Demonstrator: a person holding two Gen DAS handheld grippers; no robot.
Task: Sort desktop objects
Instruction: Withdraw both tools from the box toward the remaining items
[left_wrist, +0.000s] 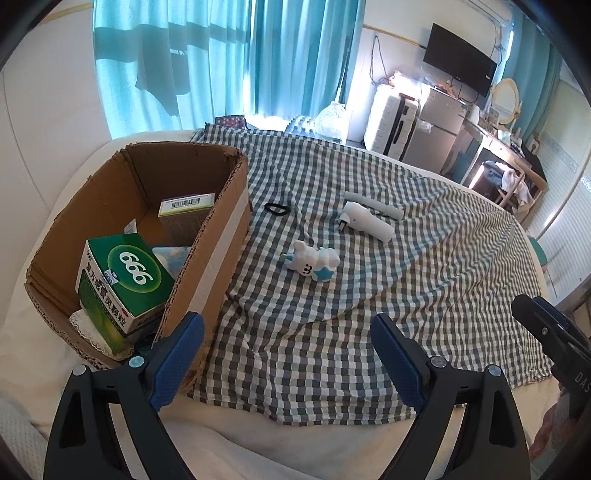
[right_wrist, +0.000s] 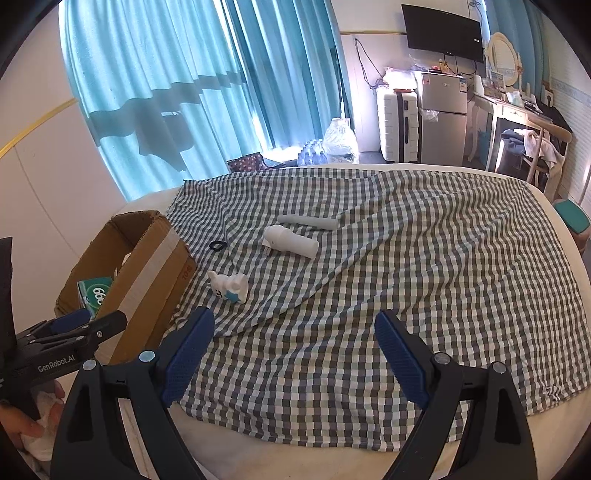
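Note:
A cardboard box (left_wrist: 225, 236) (right_wrist: 147, 273) stands at the left of a checked cloth (left_wrist: 369, 295) (right_wrist: 406, 277); inside lie a green medicine box (left_wrist: 122, 280) (right_wrist: 96, 293) and a second small carton (left_wrist: 186, 212). On the cloth lie a white toy animal with a blue star (left_wrist: 314, 262) (right_wrist: 229, 286), a white cylinder-shaped device (left_wrist: 365, 221) (right_wrist: 291, 242), a grey tube (left_wrist: 373, 203) (right_wrist: 308, 220) and a black ring (left_wrist: 277, 209) (right_wrist: 218, 244). My left gripper (left_wrist: 288, 347) hangs open beside the box's near corner, holding nothing. My right gripper (right_wrist: 295, 350) hangs open over the cloth, also holding nothing.
The cloth covers a white bed. Teal curtains (right_wrist: 184, 92) hang behind. At the far right stand a white suitcase (right_wrist: 397, 125), a small fridge (right_wrist: 443, 118), a desk with a mirror (right_wrist: 517, 107) and a wall screen (right_wrist: 441, 31). The other gripper shows at each view's edge.

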